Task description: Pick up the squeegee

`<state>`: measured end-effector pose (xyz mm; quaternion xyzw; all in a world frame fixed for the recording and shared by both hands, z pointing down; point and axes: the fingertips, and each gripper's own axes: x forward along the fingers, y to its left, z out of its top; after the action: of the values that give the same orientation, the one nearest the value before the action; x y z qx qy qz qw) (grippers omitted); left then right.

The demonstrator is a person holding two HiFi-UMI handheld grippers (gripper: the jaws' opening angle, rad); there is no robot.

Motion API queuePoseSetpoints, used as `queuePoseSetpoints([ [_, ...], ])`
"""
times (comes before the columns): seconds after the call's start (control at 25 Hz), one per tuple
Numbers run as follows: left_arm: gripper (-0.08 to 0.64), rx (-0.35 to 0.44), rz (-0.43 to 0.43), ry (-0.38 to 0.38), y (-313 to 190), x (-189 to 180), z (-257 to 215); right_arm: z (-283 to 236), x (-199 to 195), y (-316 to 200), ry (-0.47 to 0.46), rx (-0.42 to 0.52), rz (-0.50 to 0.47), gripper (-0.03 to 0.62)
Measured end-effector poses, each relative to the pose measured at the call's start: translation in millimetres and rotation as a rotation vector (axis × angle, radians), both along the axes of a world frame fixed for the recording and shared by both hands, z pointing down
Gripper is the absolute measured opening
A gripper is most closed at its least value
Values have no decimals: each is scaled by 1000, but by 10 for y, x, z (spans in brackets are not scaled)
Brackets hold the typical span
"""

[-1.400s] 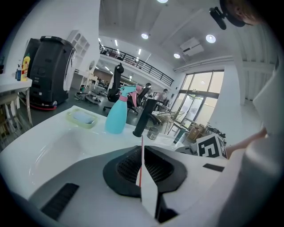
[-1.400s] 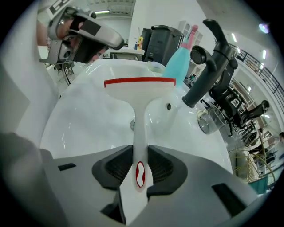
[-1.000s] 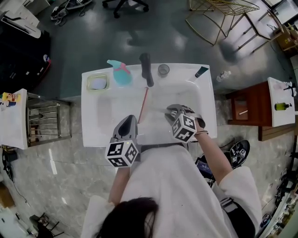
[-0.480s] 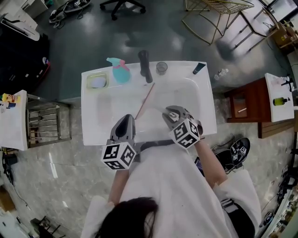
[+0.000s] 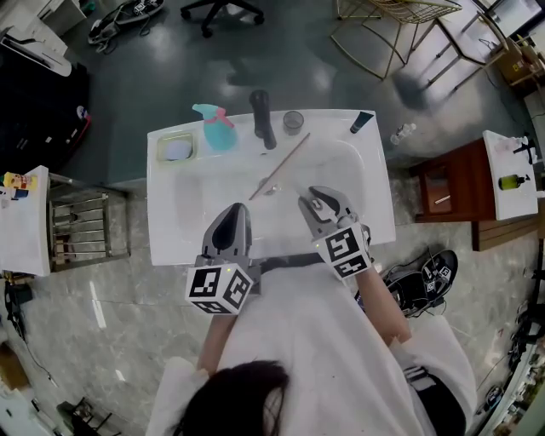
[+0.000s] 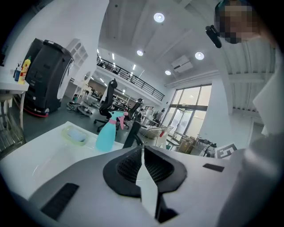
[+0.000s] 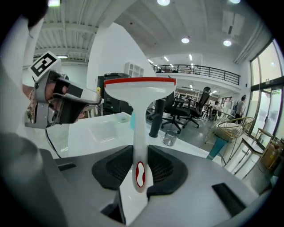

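Right tongs (image 7: 140, 155) clamp squeegee (image 7: 139, 91) handle, red-edged blade ahead of tips; left tongs (image 6: 143, 150) pressed together, empty.

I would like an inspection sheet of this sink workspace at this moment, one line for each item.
Surface: white sink counter, glossy.
Job's things: squeegee, handle clamped in the right claw, red-edged blade up, off the counter.
Clutter: teal spray bottle, soap dish, black faucet, glass and dark tube, all along the back edge.
Grippers: right claw shut on the squeegee; left claw shut, nothing in it.
Cables: thin black lead beside the left claw's body.
Surroundings: office chair, gold wire chair, brown cabinet, metal rack.
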<state>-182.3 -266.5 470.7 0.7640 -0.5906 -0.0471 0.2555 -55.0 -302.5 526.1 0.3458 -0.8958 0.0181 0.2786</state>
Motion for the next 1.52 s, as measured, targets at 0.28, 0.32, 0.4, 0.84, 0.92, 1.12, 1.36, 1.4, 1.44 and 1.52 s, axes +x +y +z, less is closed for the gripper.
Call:
queuePoseSetpoints([
  [0.28,40,45,42,-26,-83,150,-138,-331,32,-98,-108,61,121,121],
  [0.32,40,47,49,-28,-97,171,-146,-361,33,-107,-120,67,132,121],
  [0.4,40,51,57,-30,-120,203,-166,-419,25,-119,-141,77,148,121],
  [0.84,40,78,83,-31,-208,399,-238,-580,74,-67,-301,50,274,121],
  [0.92,40,77,87,-32,-224,432,-230,-608,67,-49,-322,52,288,121],
  [1.12,40,76,96,-42,-230,525,-197,-658,80,-8,-373,46,319,121],
  [1.36,40,70,92,-105,-218,585,-138,-676,114,-7,-387,42,338,121],
  [1.4,40,66,89,-106,-213,589,-128,-678,115,-3,-386,41,339,121],
  [1.44,40,65,87,-109,-210,595,-123,-677,117,0,-386,38,340,121],
  [1.52,40,67,88,-119,-208,609,-123,-683,113,4,-387,33,341,121],
])
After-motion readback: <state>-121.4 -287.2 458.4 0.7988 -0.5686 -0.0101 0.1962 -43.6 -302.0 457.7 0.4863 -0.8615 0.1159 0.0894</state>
